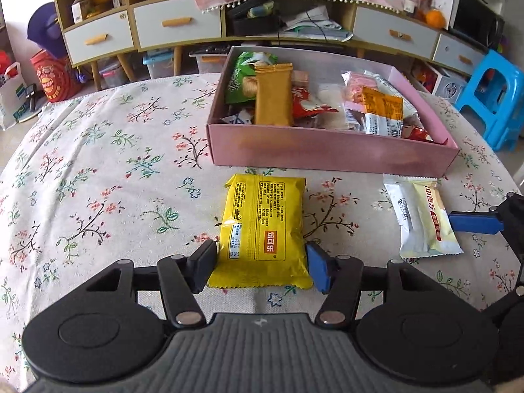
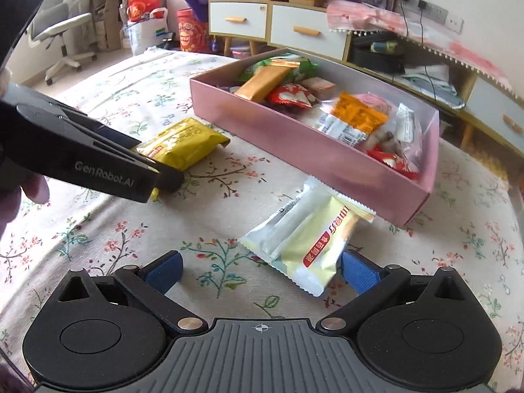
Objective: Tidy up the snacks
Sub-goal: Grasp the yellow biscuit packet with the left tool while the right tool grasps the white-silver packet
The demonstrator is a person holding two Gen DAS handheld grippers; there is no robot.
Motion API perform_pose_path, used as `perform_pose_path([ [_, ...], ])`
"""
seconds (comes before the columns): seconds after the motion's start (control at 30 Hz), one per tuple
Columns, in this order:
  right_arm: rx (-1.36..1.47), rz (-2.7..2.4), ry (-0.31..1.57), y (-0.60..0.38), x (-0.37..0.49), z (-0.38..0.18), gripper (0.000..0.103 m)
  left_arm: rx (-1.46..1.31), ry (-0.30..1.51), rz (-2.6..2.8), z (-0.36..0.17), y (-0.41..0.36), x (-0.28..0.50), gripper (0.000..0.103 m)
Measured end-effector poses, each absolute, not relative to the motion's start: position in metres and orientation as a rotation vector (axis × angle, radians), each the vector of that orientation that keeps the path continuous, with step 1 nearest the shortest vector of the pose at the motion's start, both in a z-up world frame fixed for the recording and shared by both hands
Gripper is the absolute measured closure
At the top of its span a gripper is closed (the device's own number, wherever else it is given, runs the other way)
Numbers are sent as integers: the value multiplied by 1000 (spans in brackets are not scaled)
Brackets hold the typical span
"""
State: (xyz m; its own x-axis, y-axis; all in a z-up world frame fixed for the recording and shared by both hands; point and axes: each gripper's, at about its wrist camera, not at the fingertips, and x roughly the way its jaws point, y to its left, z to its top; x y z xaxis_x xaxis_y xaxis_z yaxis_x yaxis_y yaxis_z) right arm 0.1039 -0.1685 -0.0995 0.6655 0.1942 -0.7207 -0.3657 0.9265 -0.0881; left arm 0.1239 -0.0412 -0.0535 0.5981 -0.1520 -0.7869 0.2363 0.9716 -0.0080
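Nearest in the left wrist view, the left claw [image 1: 260, 263] is sitting around the near end of a yellow snack packet [image 1: 262, 232], one finger touching each side of it; whether it is squeezing cannot be told. The packet is lying flat on a surface under a flowered cloth [image 1: 108, 177]. In the right wrist view, the right claw [image 2: 262, 270] is standing wide apart, holding nothing, its right finger just beside a white and cream snack packet [image 2: 306, 240]. Beyond both packets, a pink box [image 1: 327, 154] is resting on the cloth, holding many wrapped snacks. Farther back, a cabinet with white drawers [image 1: 177, 23] is standing.
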Motion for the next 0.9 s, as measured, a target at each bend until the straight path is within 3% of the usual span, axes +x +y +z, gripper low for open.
perform_pose_path([
  [0.33,-51,125,816,-181,129,-94,0,59,898,-202,-56,-42,131,37],
  [0.7,-95,28,831,-173,140,-98,2,52,900,-179,-56,-40,132,43],
  [0.83,-92,34,828,-173,139,-95,10,68,903,-182,-54,-38,132,48],
  [0.9,-81,40,828,-175,139,-93,22,67,908,-183,-54,-37,131,50],
])
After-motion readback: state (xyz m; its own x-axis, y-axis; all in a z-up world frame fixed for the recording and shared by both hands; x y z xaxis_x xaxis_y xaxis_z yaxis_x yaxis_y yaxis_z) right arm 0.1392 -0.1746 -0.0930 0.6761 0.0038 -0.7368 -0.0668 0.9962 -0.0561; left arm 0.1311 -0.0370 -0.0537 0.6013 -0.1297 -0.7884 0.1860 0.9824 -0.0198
